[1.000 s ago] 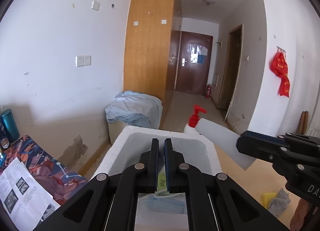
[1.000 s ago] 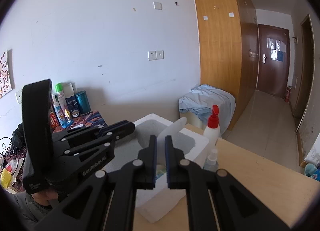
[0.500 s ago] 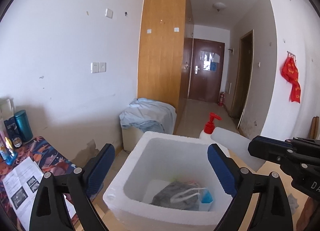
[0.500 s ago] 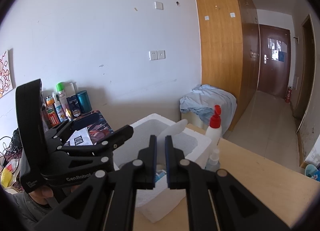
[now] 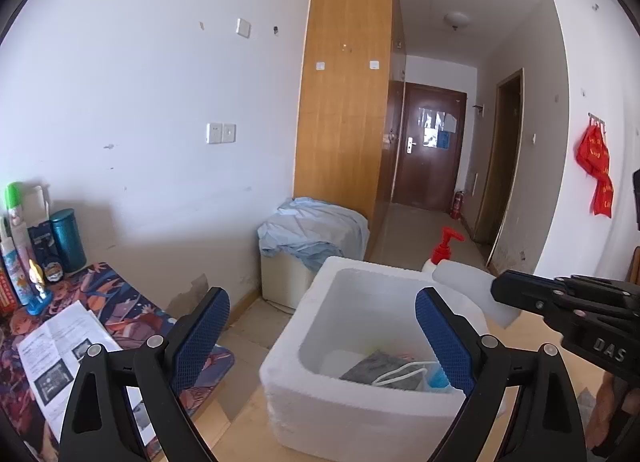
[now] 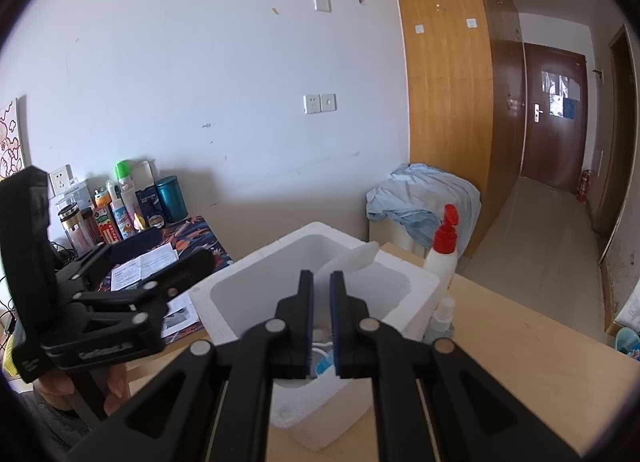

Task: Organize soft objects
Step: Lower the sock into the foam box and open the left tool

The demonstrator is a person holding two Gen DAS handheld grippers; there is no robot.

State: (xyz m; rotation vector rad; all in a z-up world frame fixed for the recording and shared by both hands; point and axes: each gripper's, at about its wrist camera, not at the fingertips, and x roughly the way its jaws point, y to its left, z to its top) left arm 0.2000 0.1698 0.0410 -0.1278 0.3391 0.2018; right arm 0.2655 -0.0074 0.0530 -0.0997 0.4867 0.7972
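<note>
Since a second earlier the left gripper [image 5: 322, 326] had let go: its jaws, then pressed together over the box, had swung apart and it had backed off a little, so more of the box and the side desk showed. It stood spread wide with nothing between the blue ribbed pads [image 5: 202, 332]. The right gripper [image 6: 321, 318] had not shifted; its jaws were nearly together, pinching the thin white foam lid [image 6: 347, 260] that stood on edge at the box rim. The foam box [image 5: 360, 414] was white styrofoam, grainy, thick-walled, with rounded corners, sitting on the pale wooden table [image 6: 520, 362]. Only the left wrist view looked down into it: the soft items lay on the bottom, a grey cloth [image 5: 374, 369] crumpled flat, a blue face mask [image 5: 434, 376] with a white ear loop draped over the cloth. The right wrist view showed just a blue scrap between its own fingers, but it alone showed the small clear spray bottle [image 6: 442, 316] beside the box, below the white pump bottle [image 6: 442, 246] with a red top, and a hand [image 6: 116, 386] under the left tool. Both views caught the patterned desk mat [image 5: 112, 302] with a printed leaflet [image 5: 60, 346].
</note>
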